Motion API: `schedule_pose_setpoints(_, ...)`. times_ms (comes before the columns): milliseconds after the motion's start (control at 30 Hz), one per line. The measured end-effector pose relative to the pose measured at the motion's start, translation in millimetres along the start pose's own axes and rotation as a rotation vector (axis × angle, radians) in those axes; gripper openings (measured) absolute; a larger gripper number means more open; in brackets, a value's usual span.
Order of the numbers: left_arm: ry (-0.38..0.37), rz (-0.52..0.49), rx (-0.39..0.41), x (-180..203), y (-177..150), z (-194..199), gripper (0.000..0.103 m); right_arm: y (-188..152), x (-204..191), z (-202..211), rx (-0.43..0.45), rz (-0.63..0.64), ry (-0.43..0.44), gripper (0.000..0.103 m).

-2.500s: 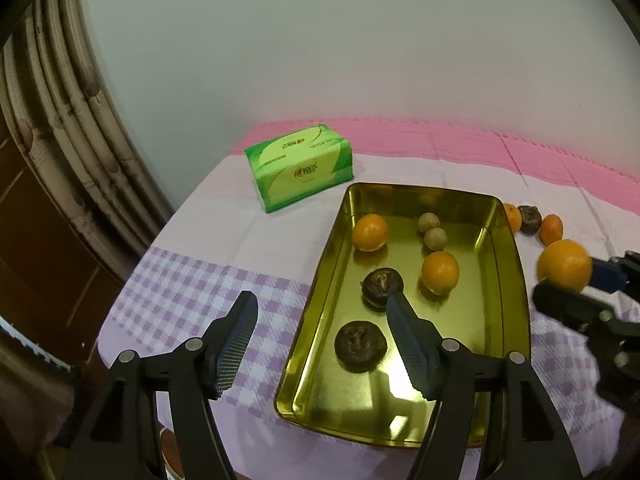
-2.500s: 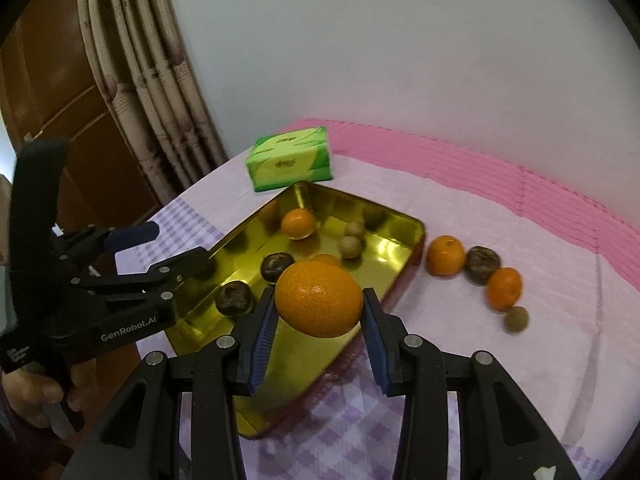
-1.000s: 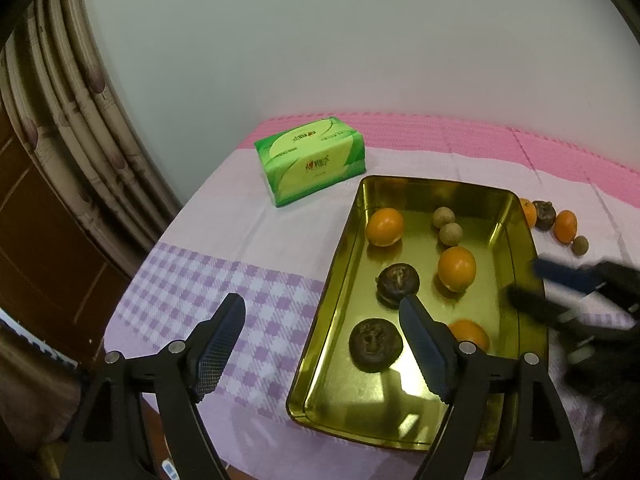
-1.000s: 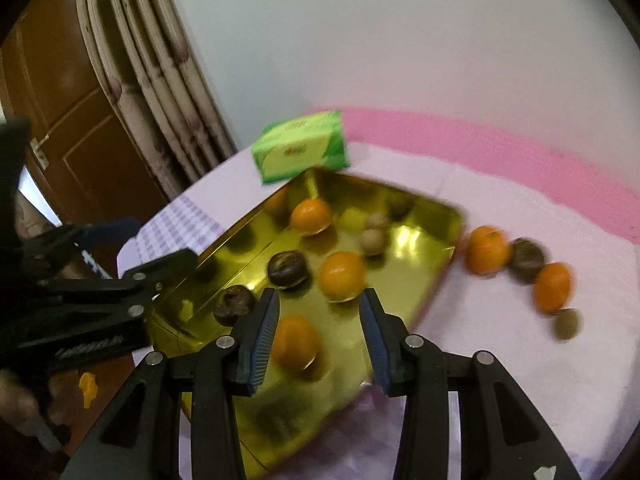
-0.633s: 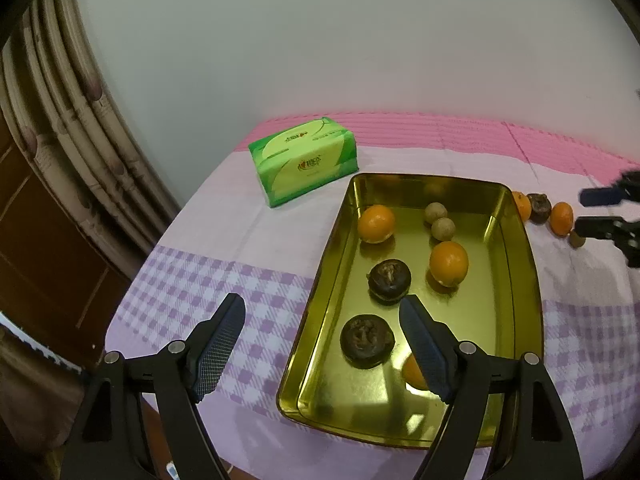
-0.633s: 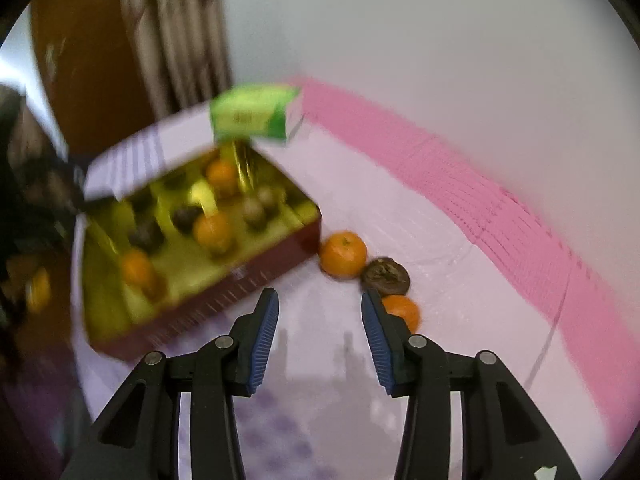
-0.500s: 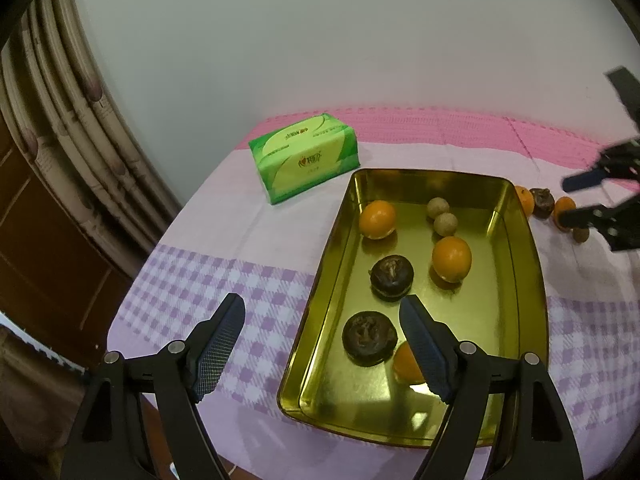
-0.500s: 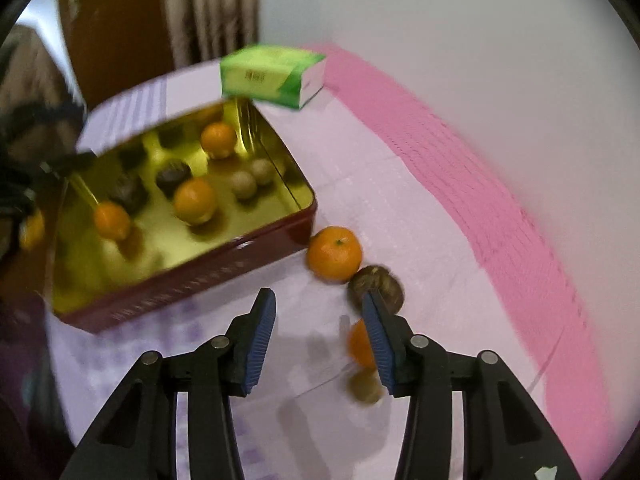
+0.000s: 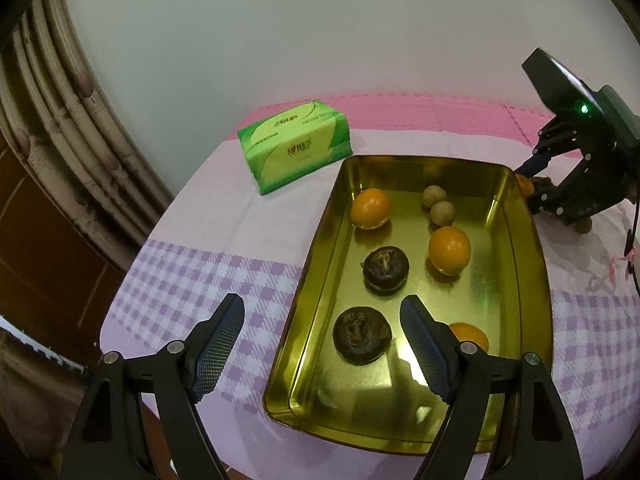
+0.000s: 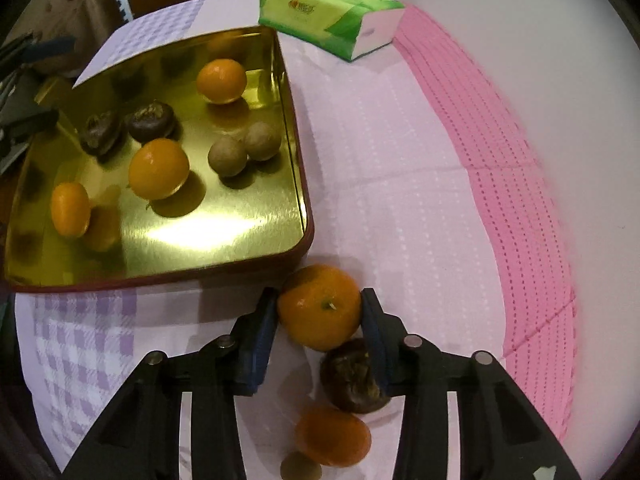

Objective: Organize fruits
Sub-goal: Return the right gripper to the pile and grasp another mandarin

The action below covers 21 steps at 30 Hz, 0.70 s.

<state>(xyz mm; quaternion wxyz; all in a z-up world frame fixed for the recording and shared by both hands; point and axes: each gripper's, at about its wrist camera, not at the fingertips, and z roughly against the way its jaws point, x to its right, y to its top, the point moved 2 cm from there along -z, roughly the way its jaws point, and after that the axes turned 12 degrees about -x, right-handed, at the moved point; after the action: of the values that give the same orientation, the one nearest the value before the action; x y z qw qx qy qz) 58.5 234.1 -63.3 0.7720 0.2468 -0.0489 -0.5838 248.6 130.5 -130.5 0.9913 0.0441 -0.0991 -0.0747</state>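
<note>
Just outside the gold tray, our right tool has just been narrowing onto a tangerine on the worktop, pads touching; the previous one sits inside. Our left tool hangs wide, empty.

Green tissue pack on pink-and-lilac tablecloth; curtain behind

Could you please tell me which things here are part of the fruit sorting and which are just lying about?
Part of the job:
gold tray, holding seven fruits
orange between the right gripper fingers
dark fruit, second orange and small brown fruit on the cloth
left gripper

Lying about:
green tissue pack
curtain
</note>
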Motion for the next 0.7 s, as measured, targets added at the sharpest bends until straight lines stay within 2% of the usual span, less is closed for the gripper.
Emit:
schedule_pose_setpoints(100, -0.001, 0.003, -0.004, -1, 0, 0, 0.08, -13, -2, 16, 0.061, -0.072, -0.035, 0.036)
schedule_pose_setpoints(200, -0.004, 0.003, 0.017, -1, 1, 3, 0.08, -68, 8, 68, 0.301, -0.327, -0.017, 0.037)
schedule_pose_setpoints(267, -0.02, -0.007, 0.023, 2, 0, 7, 0.08, -121, 17, 84, 0.376, -0.522, -0.064, 0.037)
schedule_pose_setpoints(333, -0.048, -0.026, 0.028, 9, -1, 14, 0.08, -173, 18, 81, 0.352, -0.663, -0.176, 0.037)
schedule_pose_setpoints(400, -0.092, -0.034, 0.034, 15, -1, 26, 0.08, -231, 17, 63, 0.262, -0.805, -0.261, 0.037)
schedule_pose_setpoints(467, -0.172, -0.059, 0.045, 27, -1, 43, 0.081, -287, 19, 46, 0.201, -0.959, -0.269, 0.037)
schedule_pose_setpoints(533, -0.263, -0.107, 0.036, 46, -1, 57, 0.082, -326, 19, 41, 0.193, -1.06, -0.284, 0.037)
schedule_pose_setpoints(700, -0.486, -0.155, -0.041, 98, 18, 67, 0.082, -356, 13, 32, 0.219, -1.135, -0.294, 0.037)
